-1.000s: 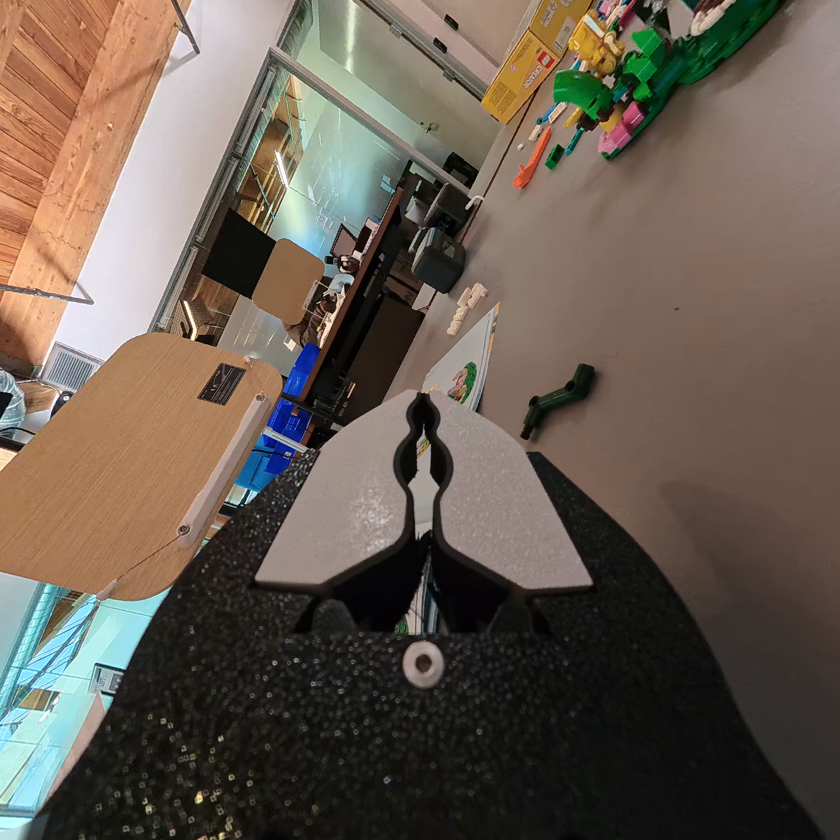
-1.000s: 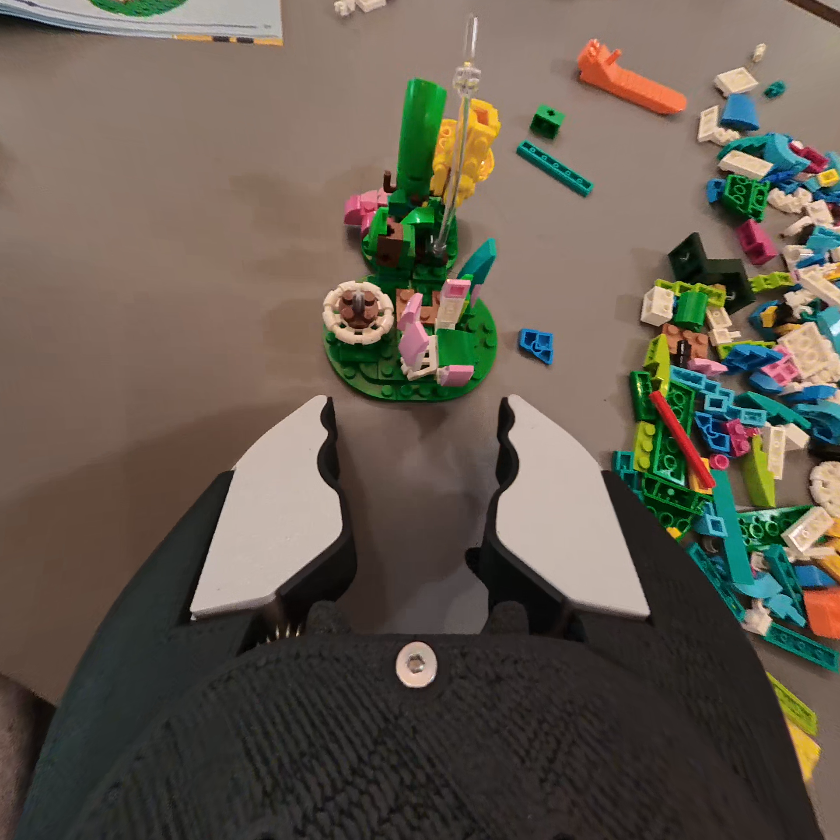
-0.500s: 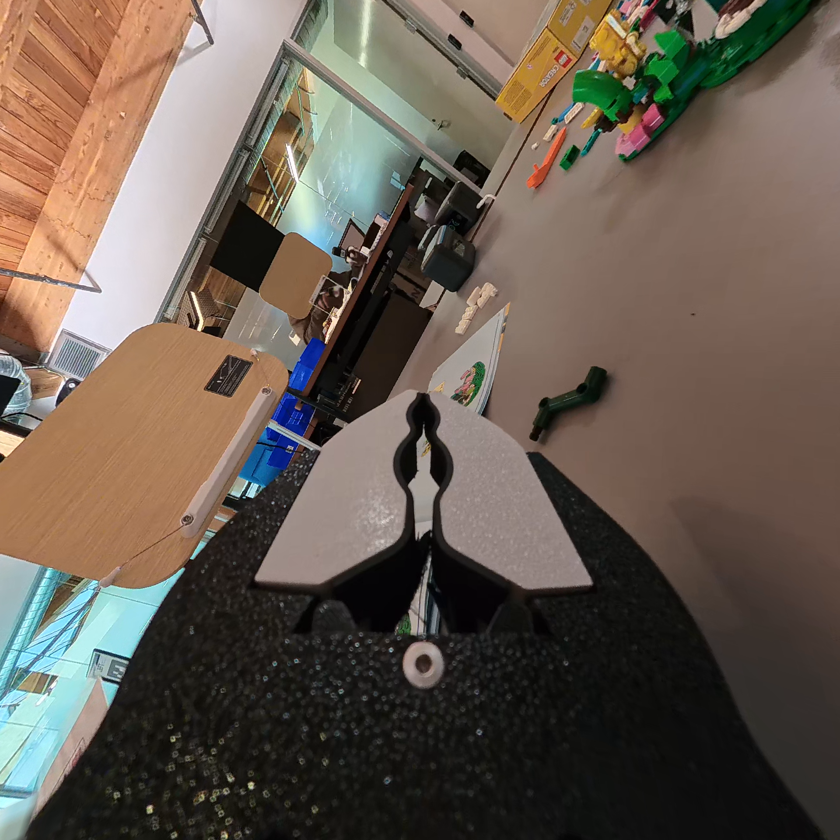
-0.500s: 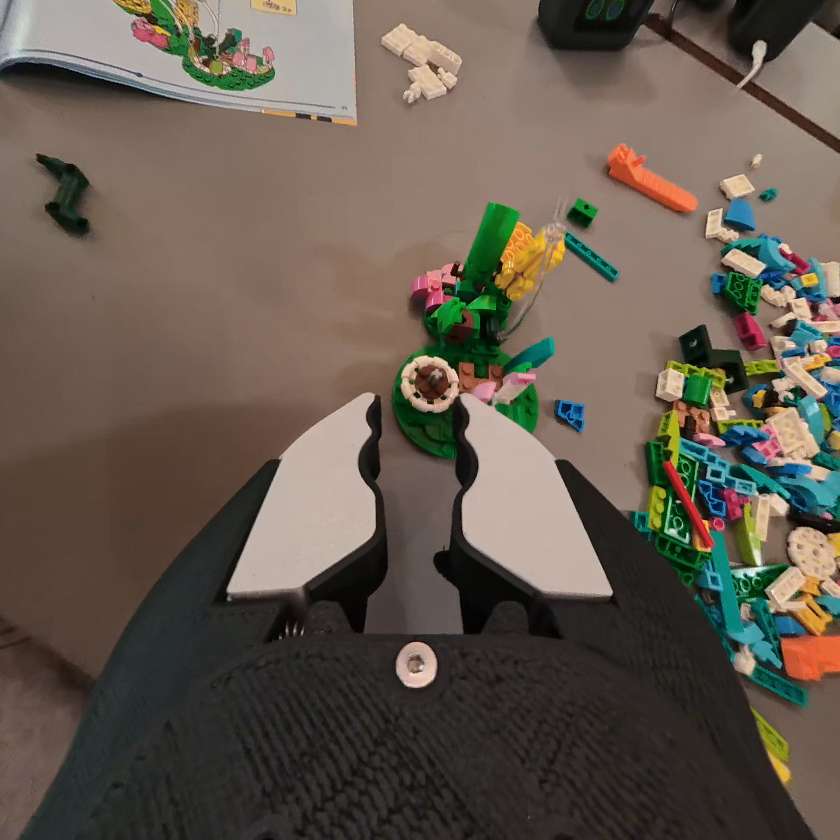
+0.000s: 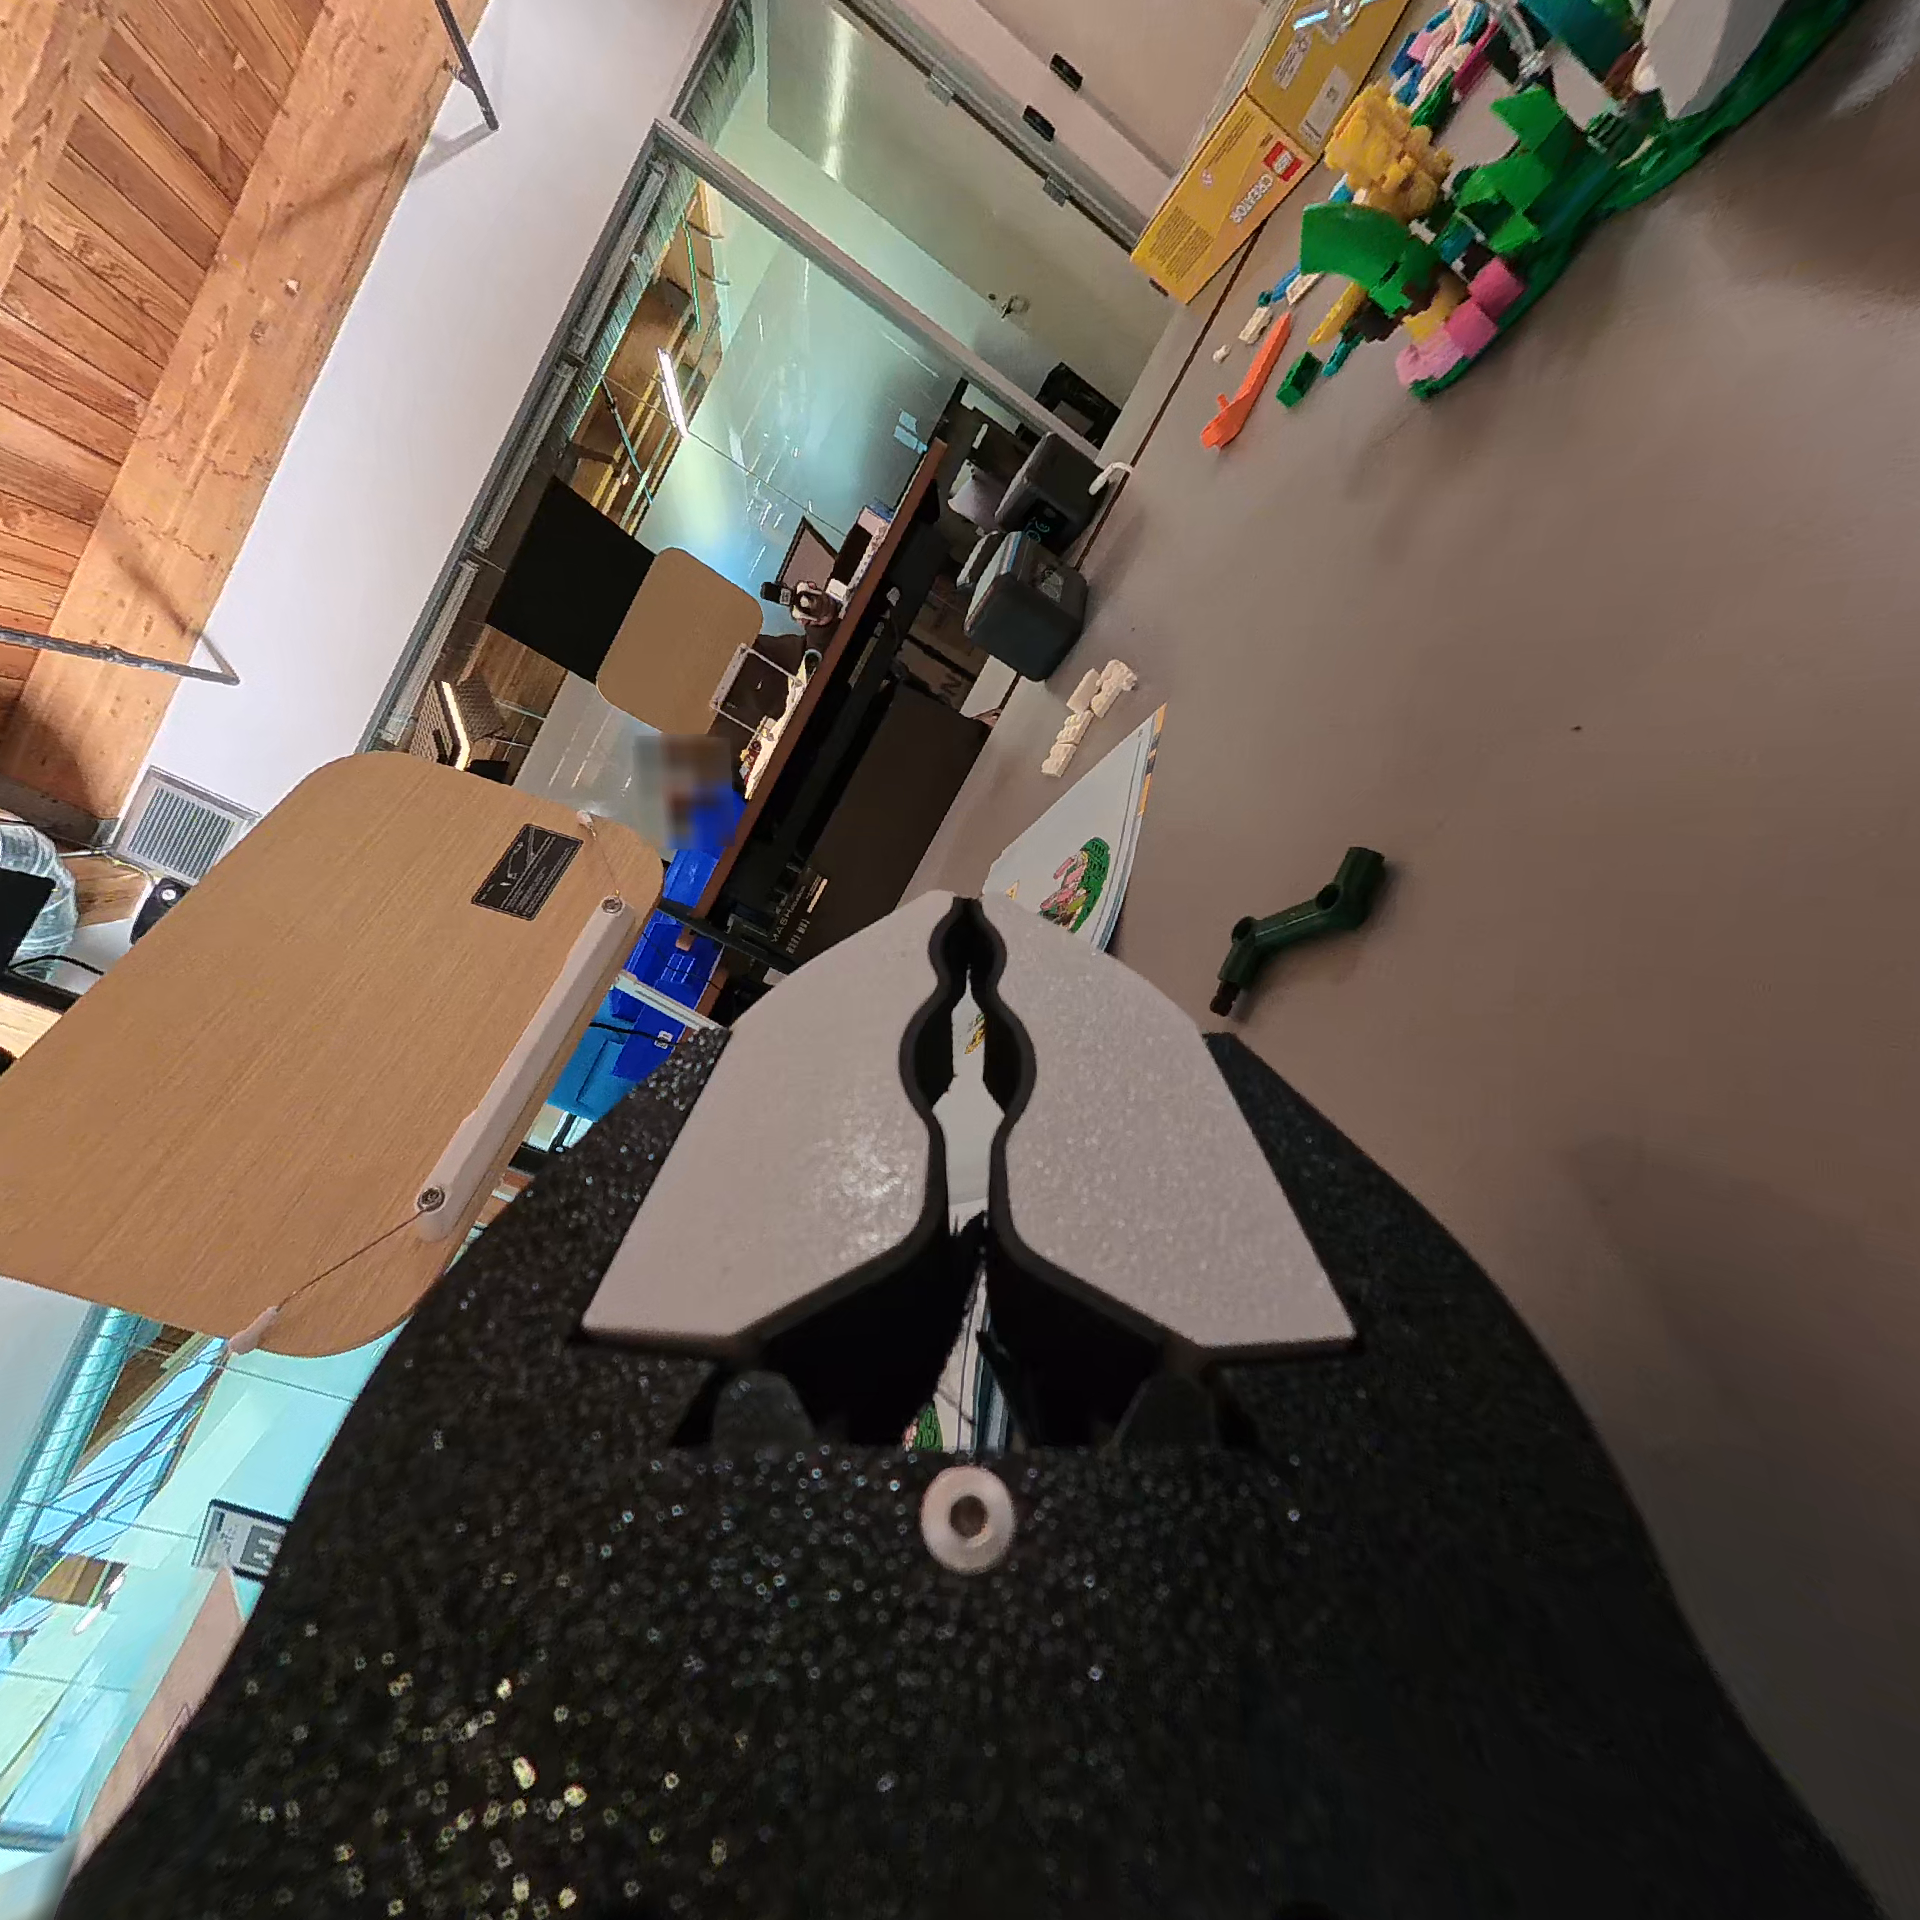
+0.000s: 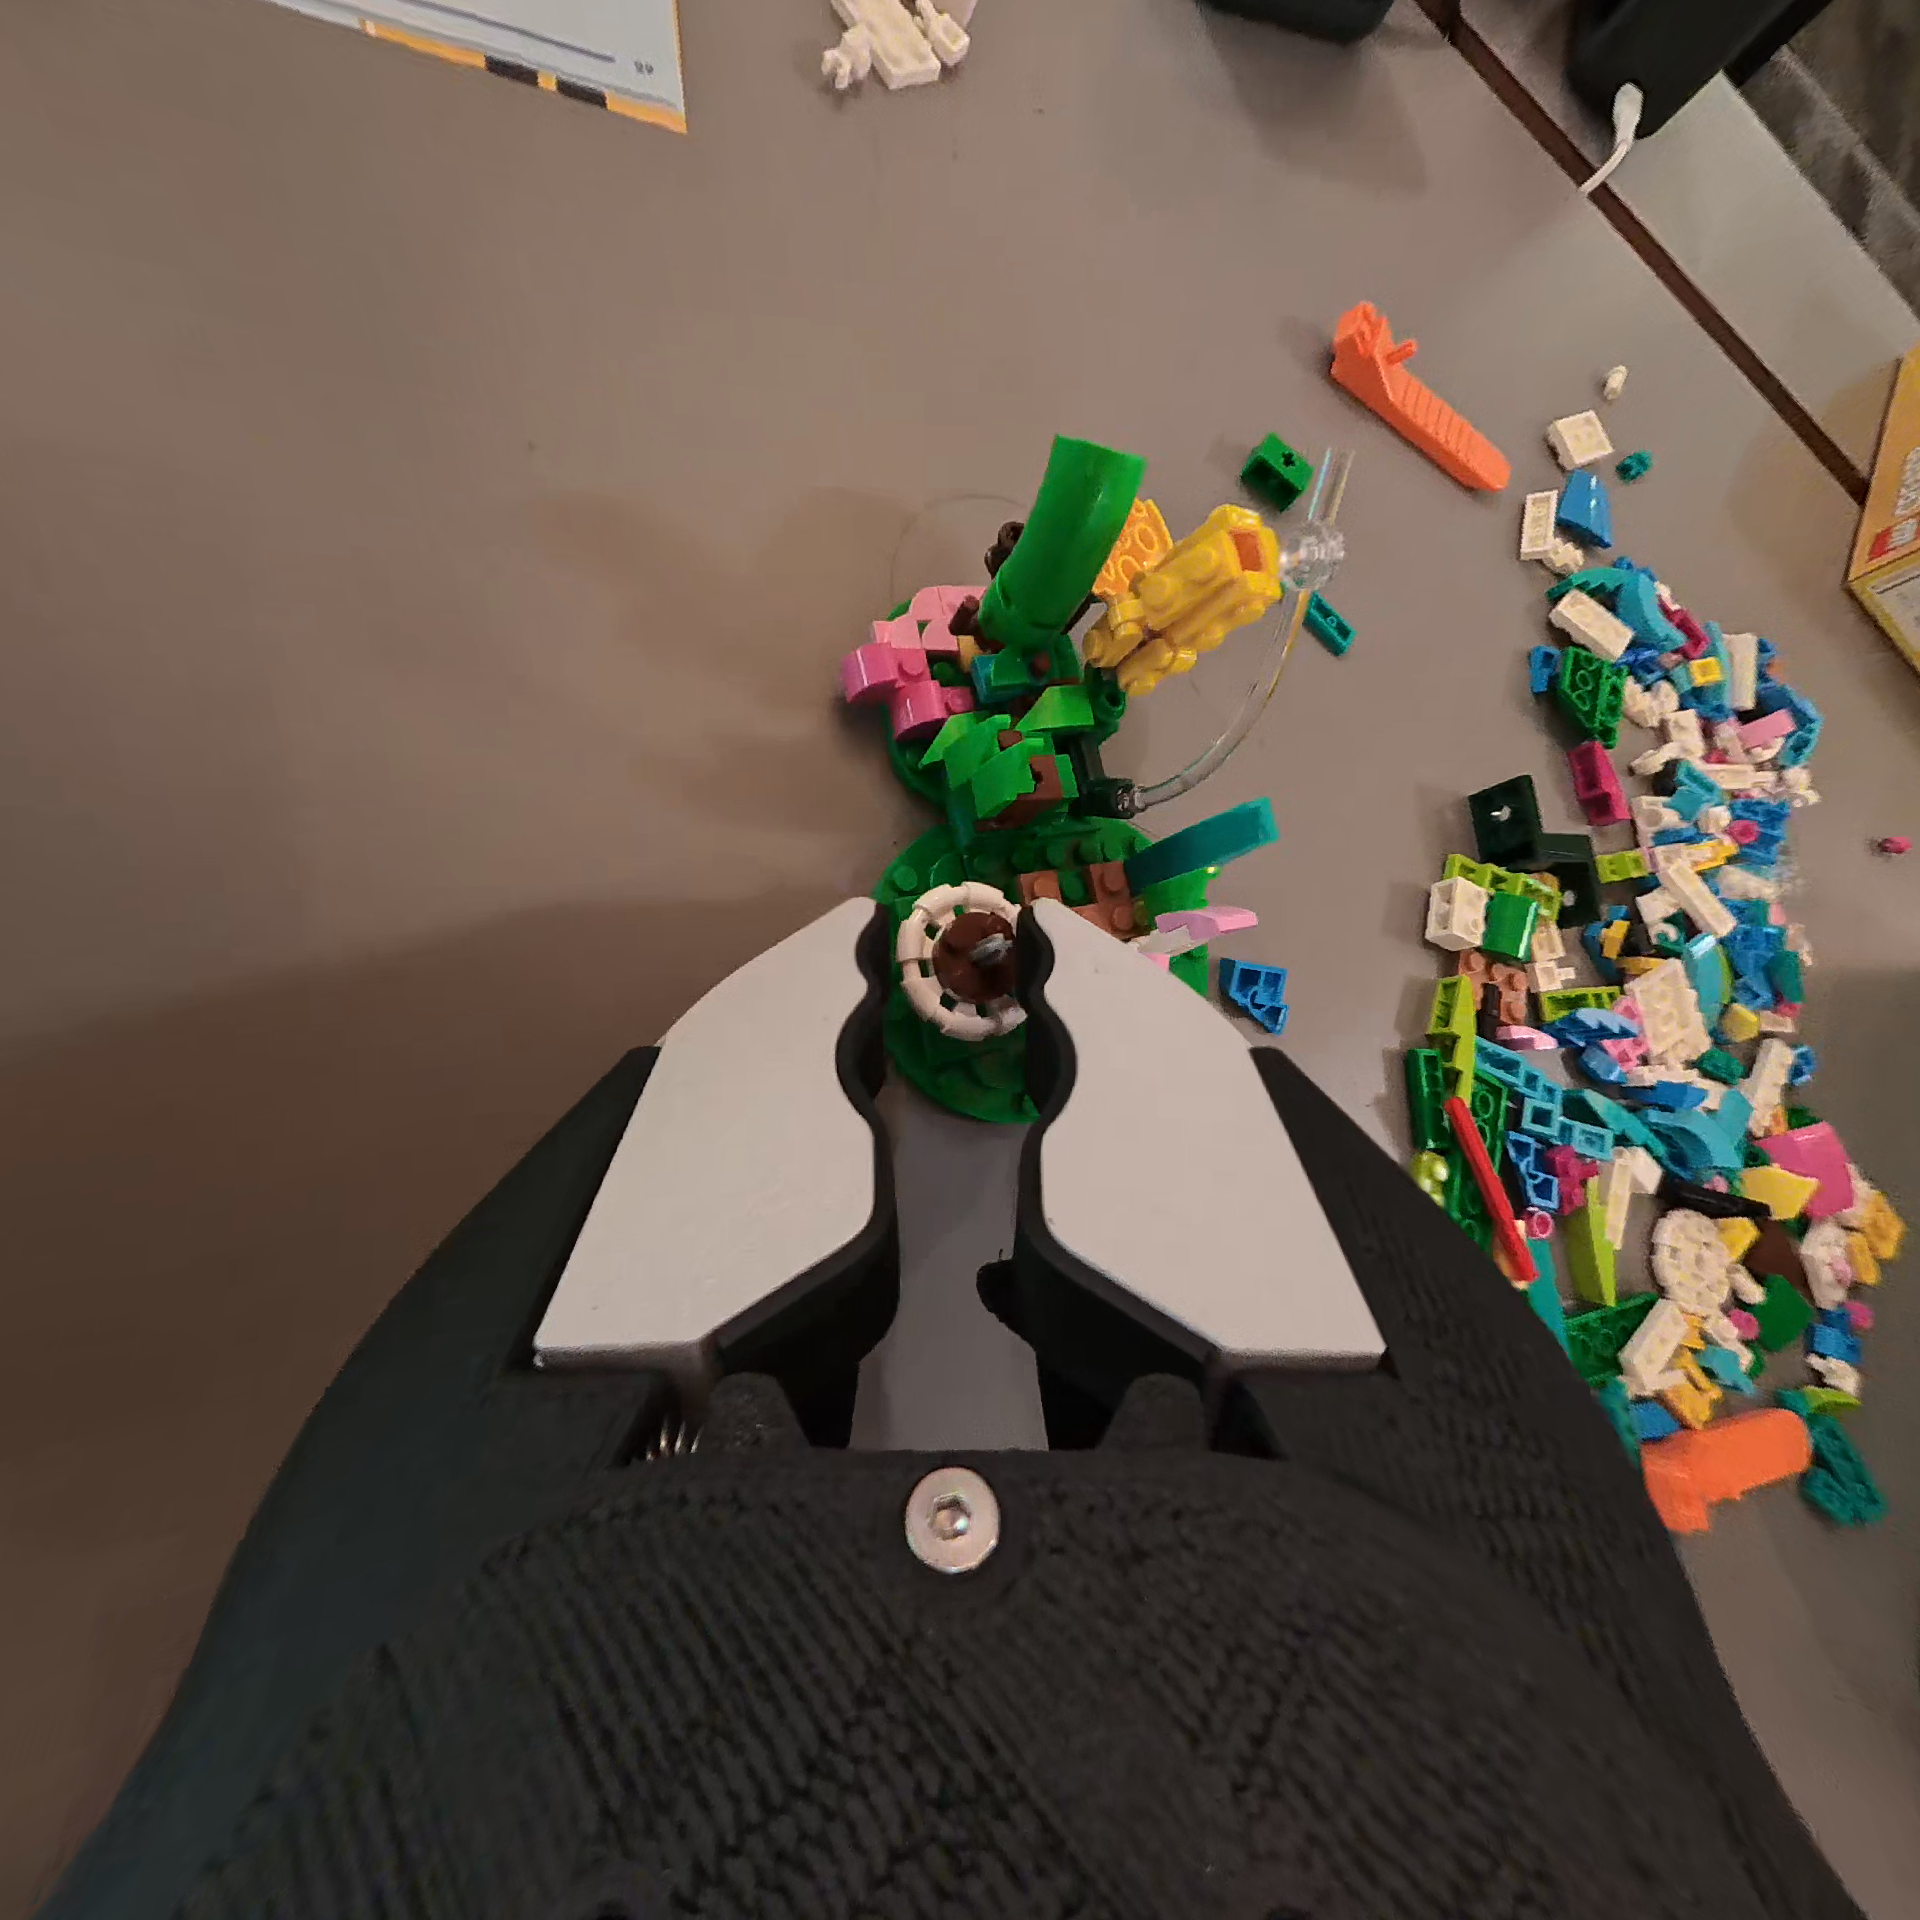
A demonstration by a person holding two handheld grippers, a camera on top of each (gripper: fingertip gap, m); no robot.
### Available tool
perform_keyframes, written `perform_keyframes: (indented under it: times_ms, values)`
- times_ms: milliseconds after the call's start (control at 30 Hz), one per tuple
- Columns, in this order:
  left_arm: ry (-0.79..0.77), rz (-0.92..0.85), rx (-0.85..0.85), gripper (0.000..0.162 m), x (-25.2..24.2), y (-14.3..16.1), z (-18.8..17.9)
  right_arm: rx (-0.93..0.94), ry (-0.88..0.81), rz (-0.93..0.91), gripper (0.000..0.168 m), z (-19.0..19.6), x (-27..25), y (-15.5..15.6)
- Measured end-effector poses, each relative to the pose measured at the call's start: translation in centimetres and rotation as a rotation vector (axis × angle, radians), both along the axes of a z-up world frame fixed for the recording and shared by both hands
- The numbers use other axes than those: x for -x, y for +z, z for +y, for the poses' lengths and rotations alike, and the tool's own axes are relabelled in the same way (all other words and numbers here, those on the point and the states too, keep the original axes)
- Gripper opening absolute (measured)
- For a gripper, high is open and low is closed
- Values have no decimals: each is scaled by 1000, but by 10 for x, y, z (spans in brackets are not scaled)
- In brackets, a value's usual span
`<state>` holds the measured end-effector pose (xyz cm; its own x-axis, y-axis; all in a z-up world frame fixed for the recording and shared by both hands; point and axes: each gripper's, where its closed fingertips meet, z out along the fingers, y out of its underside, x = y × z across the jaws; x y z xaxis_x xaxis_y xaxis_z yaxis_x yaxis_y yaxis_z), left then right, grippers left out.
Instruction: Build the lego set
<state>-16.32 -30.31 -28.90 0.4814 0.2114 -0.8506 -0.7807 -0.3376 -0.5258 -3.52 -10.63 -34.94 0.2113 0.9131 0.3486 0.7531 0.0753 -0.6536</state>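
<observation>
Right tongs (image 6: 958,961) pinched the model's white-rimmed flower (image 6: 961,971), hiding its sides; left tongs (image 5: 966,914), closed and empty, overhung the bench (image 5: 1558,727) edge.

Bare table (image 6: 416,520) lies left of the lego model (image 6: 1039,727); the brick pile (image 6: 1662,1039) crowds its right.

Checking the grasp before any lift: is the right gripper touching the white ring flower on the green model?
Cannot tell. In the right wrist view the right gripper brackets the white ring flower, its fingertips at the rim, but neither contact nor gap shows plainly.
</observation>
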Motion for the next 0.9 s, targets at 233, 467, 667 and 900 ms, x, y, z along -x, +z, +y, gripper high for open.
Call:
perform_keyframes:
  times_ms: [233,467,667,900]
  values:
    - [-2,0,3,0,-1,0,1,-47,63,-12,20,-1,0,0]
    - [-1,-1,1,0,-1,0,1,-34,231,6,20,-17,5,0]
    - [0,-4,1,0,0,1,1,-61,512,14,20,-45,7,0]
    - [54,-37,-35,0,10,5,-4,-127,664,35,24,-51,0,20]
